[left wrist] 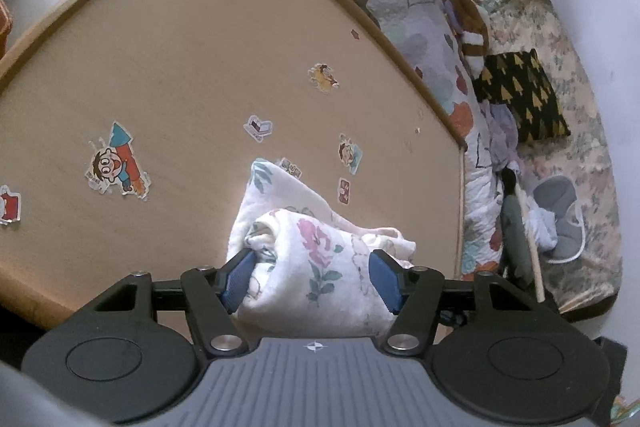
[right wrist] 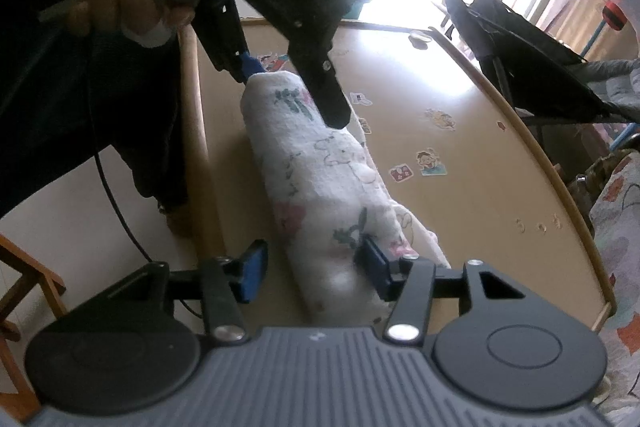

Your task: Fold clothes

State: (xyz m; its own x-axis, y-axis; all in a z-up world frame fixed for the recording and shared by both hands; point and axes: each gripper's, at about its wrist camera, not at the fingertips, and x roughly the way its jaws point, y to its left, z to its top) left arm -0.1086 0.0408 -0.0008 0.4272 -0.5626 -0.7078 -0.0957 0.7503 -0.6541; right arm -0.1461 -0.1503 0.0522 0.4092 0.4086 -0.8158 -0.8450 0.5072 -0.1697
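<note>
Lying along the near edge of the tan tabletop (left wrist: 168, 59) is a white floral cloth (right wrist: 328, 187), rolled into a thick bundle with a looser flap spread flat beneath it. The left gripper (left wrist: 312, 277) straddles one end of the roll: both blue pads (left wrist: 236, 277) sit against the fabric, which bulges up between them, so it looks clamped on the cloth at a middling width. In the right wrist view the same gripper comes in from the upper left, carried by a hand (right wrist: 120, 7) wrapped around its handle, and its fingers bracket the far end of the roll. The right gripper (right wrist: 316, 273) sits at the near end, jaws partly apart; its right pad (right wrist: 376, 267) touches the side of the bundle while the left pad stands clear of it with tabletop showing in the gap, so the cloth is between the pads but not squeezed. Cartoon stickers (left wrist: 118, 161) dot the tabletop. Beyond its curved rim lies a heart-print quilt (left wrist: 424, 39) and a black cloth with gold trees (left wrist: 520, 95).
</note>
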